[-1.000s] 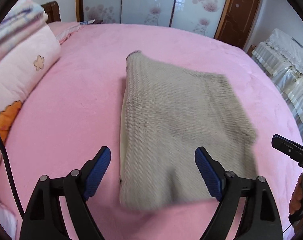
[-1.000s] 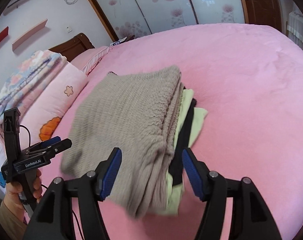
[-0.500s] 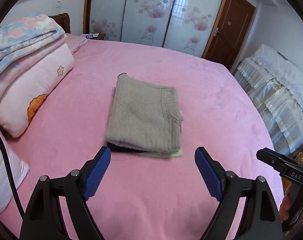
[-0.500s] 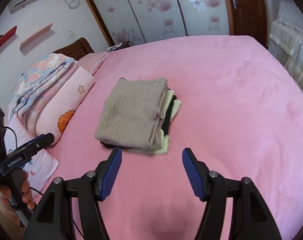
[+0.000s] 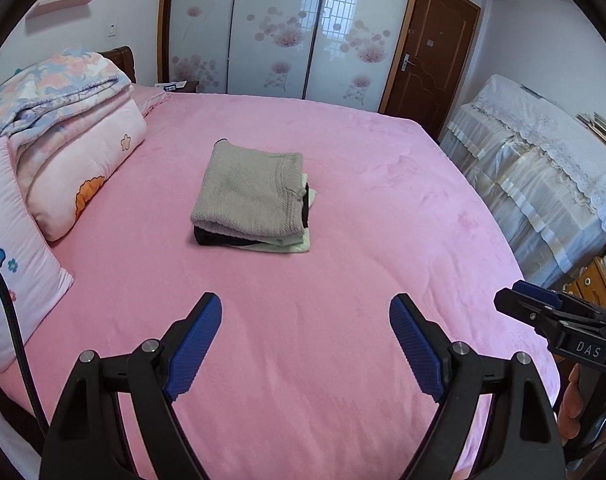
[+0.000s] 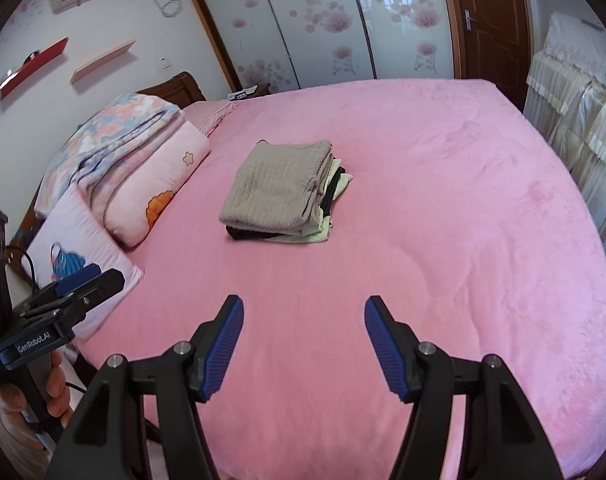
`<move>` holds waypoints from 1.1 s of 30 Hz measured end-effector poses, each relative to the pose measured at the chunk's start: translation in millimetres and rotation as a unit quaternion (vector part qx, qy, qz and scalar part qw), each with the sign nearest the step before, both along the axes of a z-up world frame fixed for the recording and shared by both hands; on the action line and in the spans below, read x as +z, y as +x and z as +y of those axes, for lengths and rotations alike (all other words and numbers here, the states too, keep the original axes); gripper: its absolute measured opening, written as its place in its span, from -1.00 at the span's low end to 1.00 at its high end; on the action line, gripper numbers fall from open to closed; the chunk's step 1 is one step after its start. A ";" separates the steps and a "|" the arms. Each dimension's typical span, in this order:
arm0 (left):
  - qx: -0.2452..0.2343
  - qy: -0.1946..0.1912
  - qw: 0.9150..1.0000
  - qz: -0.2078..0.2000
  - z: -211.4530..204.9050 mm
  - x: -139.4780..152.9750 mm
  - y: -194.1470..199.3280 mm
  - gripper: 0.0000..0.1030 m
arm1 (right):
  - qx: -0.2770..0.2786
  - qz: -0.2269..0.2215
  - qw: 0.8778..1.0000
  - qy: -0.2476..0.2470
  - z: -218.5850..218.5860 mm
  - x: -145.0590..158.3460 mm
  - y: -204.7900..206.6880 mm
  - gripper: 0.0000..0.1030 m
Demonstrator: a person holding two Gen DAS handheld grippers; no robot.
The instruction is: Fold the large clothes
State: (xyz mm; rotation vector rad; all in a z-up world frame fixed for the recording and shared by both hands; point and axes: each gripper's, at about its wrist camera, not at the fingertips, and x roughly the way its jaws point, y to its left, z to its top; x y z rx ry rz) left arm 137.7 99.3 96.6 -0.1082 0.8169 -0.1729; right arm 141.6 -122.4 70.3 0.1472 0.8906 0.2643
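Pink bed (image 5: pixel 343 320) bears folded clothes (image 5: pixel 251 204) beside quilts (image 5: pixel 75 152); left gripper (image 5: pixel 305 344) and right gripper (image 6: pixel 303 344) gape empty, unobstructed.

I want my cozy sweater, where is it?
The beige sweater lies folded atop the clothes pile mid-bed, right of the pink quilt in both views.

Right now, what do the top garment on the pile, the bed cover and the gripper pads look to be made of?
Top garment: beige knit, probably wool or acrylic; ribbed stitch rows and a thick rolled fold edge show.
Bed cover: pink plush, likely fleece; matte, with soft shading where the nap lies differently.
Gripper pads: blue, apparently rubber or soft plastic; fine ridged texture, on black hard-plastic fingers.
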 end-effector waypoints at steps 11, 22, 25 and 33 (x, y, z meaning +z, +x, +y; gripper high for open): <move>0.018 0.020 0.999 -0.036 -49.9 -18.6 -91.8 0.67 | -0.023 -0.022 0.999 -0.008 -21.5 -25.9 -86.9 0.23; 0.041 0.055 0.997 -0.046 -81.9 -54.6 -139.7 0.67 | -0.074 -0.045 0.996 -0.032 -36.2 -57.0 -146.7 0.23; 0.049 0.064 0.996 -0.039 -86.8 -61.4 -149.2 0.67 | -0.086 -0.048 0.995 -0.032 -40.7 -63.0 -158.5 0.23; 0.040 0.052 0.998 -0.014 -100.7 -74.1 -179.0 0.67 | -0.108 -0.050 0.992 -0.031 -45.8 -72.7 -186.6 0.35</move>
